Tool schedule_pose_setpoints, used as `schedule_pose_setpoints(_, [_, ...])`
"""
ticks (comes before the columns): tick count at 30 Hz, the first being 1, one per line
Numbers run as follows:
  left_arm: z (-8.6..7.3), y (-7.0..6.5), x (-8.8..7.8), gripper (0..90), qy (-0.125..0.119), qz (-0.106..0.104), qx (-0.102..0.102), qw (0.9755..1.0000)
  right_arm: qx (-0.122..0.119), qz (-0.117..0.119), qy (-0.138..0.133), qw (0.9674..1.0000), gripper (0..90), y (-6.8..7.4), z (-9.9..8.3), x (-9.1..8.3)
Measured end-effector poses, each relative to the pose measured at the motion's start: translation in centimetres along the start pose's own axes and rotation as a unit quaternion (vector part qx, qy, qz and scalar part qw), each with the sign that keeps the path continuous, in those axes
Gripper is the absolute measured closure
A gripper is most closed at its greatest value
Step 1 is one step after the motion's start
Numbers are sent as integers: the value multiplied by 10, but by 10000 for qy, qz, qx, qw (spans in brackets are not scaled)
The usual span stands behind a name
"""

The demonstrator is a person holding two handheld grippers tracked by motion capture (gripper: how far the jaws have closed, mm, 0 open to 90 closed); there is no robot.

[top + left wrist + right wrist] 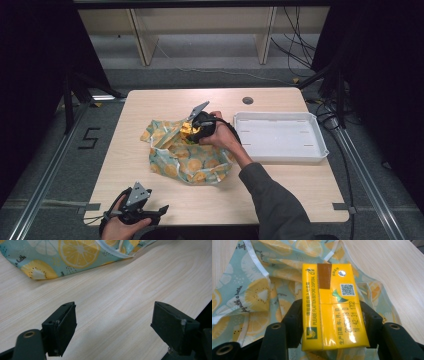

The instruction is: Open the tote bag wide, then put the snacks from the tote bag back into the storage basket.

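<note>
- Carton (334,307), yellow drink box: nearest, above the bag; stiff, light, glossy, crushable; grip its flat sides.
- Bag (187,152), lemon-print: soft, limp, under the carton.
- Right gripper (332,322): jaws flank the carton, clamped.
- Left gripper (113,327): wide open, empty, well short of the bag.

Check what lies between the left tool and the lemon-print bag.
Bare wood only. In the left gripper view, pale tabletop runs uninterrupted from the open left tool to the teal lemon-print fabric bag; the high view agrees.
</note>
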State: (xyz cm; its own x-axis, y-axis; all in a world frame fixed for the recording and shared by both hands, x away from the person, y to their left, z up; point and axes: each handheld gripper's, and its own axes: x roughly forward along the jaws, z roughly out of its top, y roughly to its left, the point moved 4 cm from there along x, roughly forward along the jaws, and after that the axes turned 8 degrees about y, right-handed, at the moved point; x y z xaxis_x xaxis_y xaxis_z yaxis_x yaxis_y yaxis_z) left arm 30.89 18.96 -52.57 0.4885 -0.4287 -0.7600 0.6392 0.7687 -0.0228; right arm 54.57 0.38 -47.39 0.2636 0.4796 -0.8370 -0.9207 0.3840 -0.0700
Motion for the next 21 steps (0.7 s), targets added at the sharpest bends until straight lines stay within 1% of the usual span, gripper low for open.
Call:
schedule_pose_setpoints(1, [0,0,0,193,-3,15,1,10000,-10,-7,-6,10000,471,0,0,0])
schedule_pose_setpoints(2, [0,0,0,193,-7,24,-5,10000,-110,-80,-62,9999,472,-3,1,1])
schedule_pose_setpoints(3, [-1,1,1,193,-6,26,-3,10000,-71,-21,-28,10000,472,-2,0,0])
schedule_pose_setpoints(5, [-1,0,0,193,0,0,-49,10000,-103,-16,-53,9999,474,-3,0,0])
schedule_pose_setpoints(6, [-2,-1,2,193,-47,-30,-178,9998,-133,-25,-73,9999,476,-3,0,1])
schedule_pose_setpoints(7, [-2,0,1,193,-73,-10,-117,9999,-142,-18,-77,9999,477,-4,0,1])
schedule_pose_setpoints(8, [-2,2,1,193,-10,4,-15,10000,-143,-20,-78,9999,478,-4,0,0])
schedule_pose_setpoints(9, [-2,0,1,193,16,-18,-148,9999,-152,-17,-81,9998,480,-4,0,1])
schedule_pose_setpoints(10, [-2,0,1,193,42,-11,-100,9999,-139,30,-55,9999,485,-3,0,0])
schedule_pose_setpoints(11, [-2,0,1,193,28,-7,-81,10000,-208,30,-81,9997,491,-4,0,0])
schedule_pose_setpoints(12, [-2,1,1,193,56,35,44,10000,-155,101,-45,9998,498,-3,0,-1])
schedule_pose_setpoints(14, [-2,1,1,194,48,23,37,10000,-212,116,-74,9997,504,-4,0,-2])
schedule_pose_setpoints(16, [-2,1,1,194,42,54,19,10000,-194,131,-73,9997,505,-4,0,-2])
schedule_pose_setpoints(17, [-3,1,1,195,41,32,33,10000,-218,130,-86,9996,506,-3,1,-2])
schedule_pose_setpoints(18, [-4,1,2,196,31,55,49,10000,-282,116,-65,9995,507,-3,1,-2])
schedule_pose_setpoints(19, [-5,1,1,197,84,60,39,9999,-325,121,-43,9994,508,-3,1,-2])
schedule_pose_setpoints(20, [-5,0,1,196,62,59,23,10000,-314,124,-16,9994,508,-2,2,-3])
schedule_pose_setpoints(21, [-5,-1,2,196,56,66,-50,9999,-304,114,13,9995,510,-2,2,-3])
